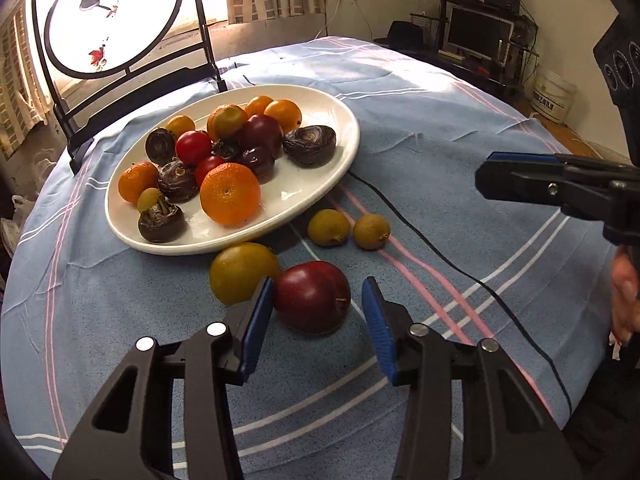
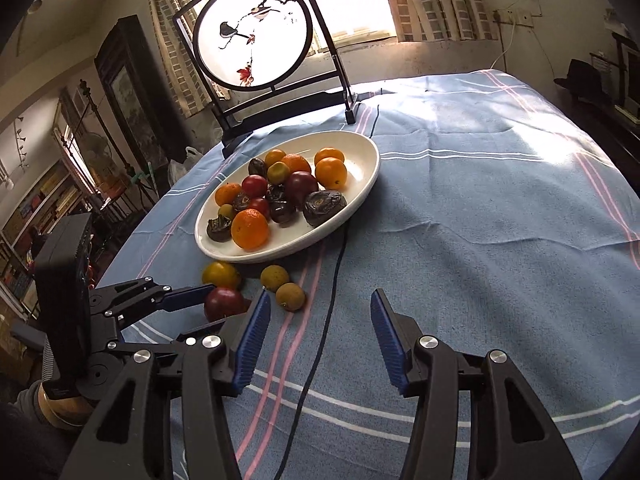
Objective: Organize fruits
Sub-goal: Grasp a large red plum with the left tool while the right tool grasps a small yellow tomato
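A: Fruits everywhere, but start big: what's under them?

B: A blue striped tablecloth [image 1: 440,128] covers the whole table. At its far edge stands a round painted screen [image 2: 252,34] in a dark frame, backlit by the window.

A: And the dish?

B: A white oval plate [image 1: 344,120] sits near the screen, holding oranges, dark red plums, small red tomatoes and dark brown wrinkled fruits piled together. A black cable [image 2: 332,272] runs out from beside it across the cloth.

A: The grippers?

B: The left gripper [image 1: 318,300] is low over the cloth with its blue pads on either side of a red plum [image 1: 314,296]. One pad is right against the plum; the other stands clear, so the jaws are apart and not pinching. The right gripper [image 2: 318,308] is spread over bare cloth, holding nothing.

A: Loose fruit?

B: Off the plate, just by its near rim: the plum, a yellow-green citrus [image 1: 240,272] touching it, and two small tan longans [image 1: 328,227] side by side.
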`<state>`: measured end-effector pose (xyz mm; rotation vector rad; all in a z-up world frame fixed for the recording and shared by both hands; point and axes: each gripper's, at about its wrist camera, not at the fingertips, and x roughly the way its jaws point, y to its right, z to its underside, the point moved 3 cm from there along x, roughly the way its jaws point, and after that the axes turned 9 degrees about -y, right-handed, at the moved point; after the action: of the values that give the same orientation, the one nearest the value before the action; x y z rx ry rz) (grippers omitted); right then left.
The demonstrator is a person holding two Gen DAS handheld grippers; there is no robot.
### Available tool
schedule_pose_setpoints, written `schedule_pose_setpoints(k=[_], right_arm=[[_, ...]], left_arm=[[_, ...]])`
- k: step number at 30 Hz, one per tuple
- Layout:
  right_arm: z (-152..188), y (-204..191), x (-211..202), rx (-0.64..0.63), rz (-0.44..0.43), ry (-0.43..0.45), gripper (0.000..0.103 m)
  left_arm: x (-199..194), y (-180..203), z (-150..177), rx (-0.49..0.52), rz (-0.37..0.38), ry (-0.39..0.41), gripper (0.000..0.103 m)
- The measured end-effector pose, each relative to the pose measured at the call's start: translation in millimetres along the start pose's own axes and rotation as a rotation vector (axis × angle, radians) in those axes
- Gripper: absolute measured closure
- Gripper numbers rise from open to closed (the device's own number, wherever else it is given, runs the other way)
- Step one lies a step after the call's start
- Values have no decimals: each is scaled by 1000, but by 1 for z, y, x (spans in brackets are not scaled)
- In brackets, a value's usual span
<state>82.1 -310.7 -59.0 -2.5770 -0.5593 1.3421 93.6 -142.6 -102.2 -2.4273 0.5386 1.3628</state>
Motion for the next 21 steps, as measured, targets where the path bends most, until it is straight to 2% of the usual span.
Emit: schedule_pose_setpoints(k=[1,9,12,14,16,18,19,21], right_arm=[[1,2,-1,4,-3,1,51],[5,2,-5,-1,-11,3,51],[4,-4,-1,-18,-28,-7,51],[2,-7,6,-36,-22,-28,51],[0,-9,14,-45,-11,-47,51],[-1,-8,22,-35,-7,-66,51],[0,-9,24,-32,-8,-74,51],[0,-9,29,-36,-10,-88,51]], left_arm=[[0,-1,0,-2,-7,0,64],[-15,-10,20,-24,51,-18,65],[-17,-12,27,-14,33,-23,64],[-16,-14,28,-16,32,-21,61],[-12,-15,26,-23,29,-27,50],[-3,-14,25,-22,24,-36,46],[0,-14,25,-23,37,-51,48],[-2,-18,23,-46,81,-38,64]])
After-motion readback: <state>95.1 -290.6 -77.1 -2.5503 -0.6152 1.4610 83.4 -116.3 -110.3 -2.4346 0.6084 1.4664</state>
